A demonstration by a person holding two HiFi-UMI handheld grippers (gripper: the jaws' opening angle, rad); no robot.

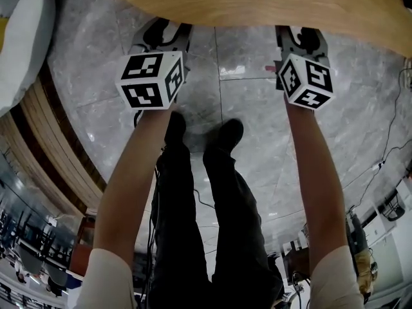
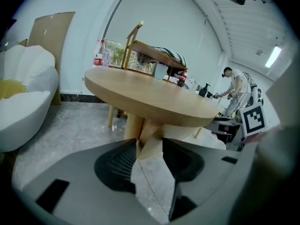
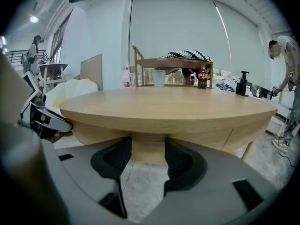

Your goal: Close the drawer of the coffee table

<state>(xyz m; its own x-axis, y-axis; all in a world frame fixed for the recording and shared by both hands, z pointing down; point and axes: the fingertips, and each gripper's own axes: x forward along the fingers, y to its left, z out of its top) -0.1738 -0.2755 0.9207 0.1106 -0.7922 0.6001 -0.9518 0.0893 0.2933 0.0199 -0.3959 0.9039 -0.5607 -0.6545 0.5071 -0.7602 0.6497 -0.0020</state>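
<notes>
Right gripper view: drawer front looks near flush in the wooden worktop apron, ahead-right; likely rigid, slides; push flat on its face; left gripper and right gripper both open, empty

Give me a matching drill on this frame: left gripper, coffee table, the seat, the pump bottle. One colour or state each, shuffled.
Things:
1. left gripper
2. coffee table
3. cushioned seat
4. pump bottle

Colour or state:
A. black, by the tabletop's far right edge in the right gripper view
B. jaws apart, nothing between them
C. white with a yellow patch
D. light wood, round top

Pairs: 1-B, 2-D, 3-C, 4-A
</notes>
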